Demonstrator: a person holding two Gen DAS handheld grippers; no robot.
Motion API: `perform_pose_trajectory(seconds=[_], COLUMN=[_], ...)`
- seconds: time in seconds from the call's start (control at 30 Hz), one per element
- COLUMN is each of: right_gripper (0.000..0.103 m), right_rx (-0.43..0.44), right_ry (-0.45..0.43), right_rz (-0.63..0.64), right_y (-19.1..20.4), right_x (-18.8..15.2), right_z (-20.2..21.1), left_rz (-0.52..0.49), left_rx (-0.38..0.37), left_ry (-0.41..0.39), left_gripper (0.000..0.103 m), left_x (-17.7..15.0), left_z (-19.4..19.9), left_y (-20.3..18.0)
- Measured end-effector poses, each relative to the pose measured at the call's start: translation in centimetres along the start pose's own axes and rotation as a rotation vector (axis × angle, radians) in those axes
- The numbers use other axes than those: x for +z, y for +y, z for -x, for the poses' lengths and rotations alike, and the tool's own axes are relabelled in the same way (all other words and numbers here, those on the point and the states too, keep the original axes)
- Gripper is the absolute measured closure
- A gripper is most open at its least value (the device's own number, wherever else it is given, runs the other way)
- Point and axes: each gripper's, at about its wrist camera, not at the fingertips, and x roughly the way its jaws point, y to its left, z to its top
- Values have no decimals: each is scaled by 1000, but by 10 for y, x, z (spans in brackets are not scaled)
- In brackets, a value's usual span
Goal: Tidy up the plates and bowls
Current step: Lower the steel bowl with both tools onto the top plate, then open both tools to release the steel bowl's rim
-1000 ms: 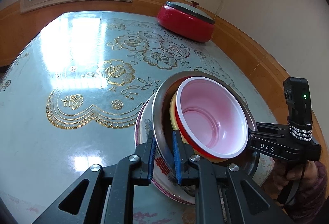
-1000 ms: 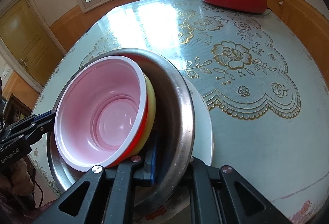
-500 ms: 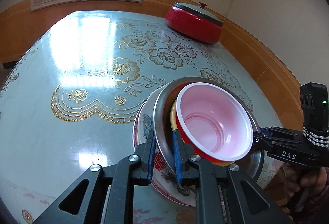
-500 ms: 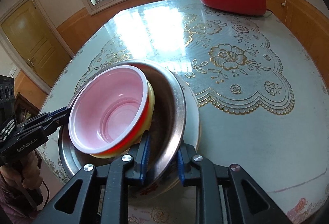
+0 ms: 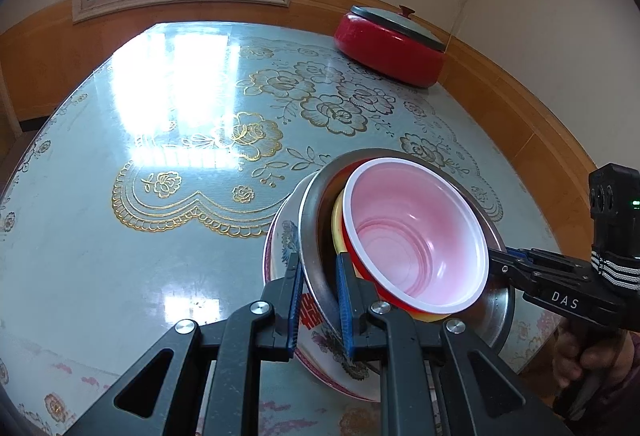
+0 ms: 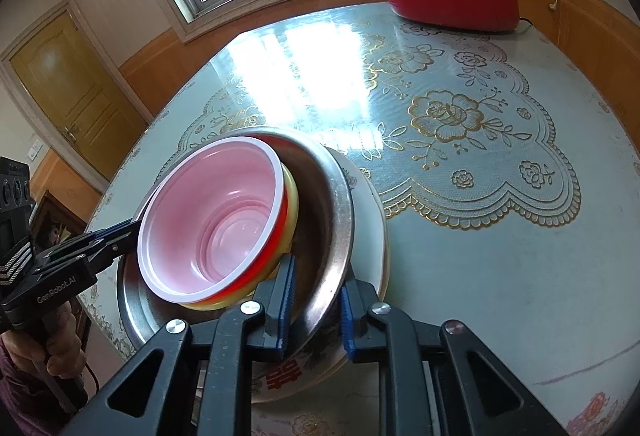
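Note:
A red bowl (image 5: 416, 236) with a pink inside sits in a yellow bowl (image 5: 338, 228), both nested in a steel bowl (image 5: 310, 220) on a white patterned plate (image 5: 280, 248) near the table's edge. My left gripper (image 5: 319, 292) is shut on the steel bowl's near rim, one pad inside and one outside. In the right wrist view the same steel bowl (image 6: 320, 196) has its rim between the pads of my right gripper (image 6: 316, 300). Those jaws are closing and the inner pad stands slightly off the wall. The plate (image 6: 376, 228) lies below.
A red lidded pot (image 5: 390, 48) stands at the table's far side by the wall. The blue flowered tablecloth (image 6: 480, 276) spreads beyond the stack. A person's hand (image 5: 592, 360) holds the other gripper's handle. A door (image 6: 68, 96) is at the left.
My right gripper's jaws have parted from a tight grip on the steel bowl's rim. Both cameras have drawn back a little, and the stack looks smaller. The left grip is unchanged.

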Motion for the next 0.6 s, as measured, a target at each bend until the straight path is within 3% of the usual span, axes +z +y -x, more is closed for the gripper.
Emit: perform_pose_trajectory(seconds=[0.3, 0.43, 0.5, 0.6], right_gripper=[80, 74, 74, 74], right_rx=[69, 134, 173, 195], right_ry=[-1, -58, -98, -112], right_rz=[-31, -63, -76, -68], right_y=[-9, -20, -27, -35], right_x=[-3, -9, -13, -22], right_z=[4, 22, 36, 51], left_rz=[55, 80, 83, 101], left_rx=[-19, -27, -34, -44], left_ry=[-1, -12, -28, -47], left_gripper=[85, 84, 77, 74], left_x=[-5, -7, -9, -11], left_z=[3, 9, 14, 23], left_y=[2, 4, 2, 3])
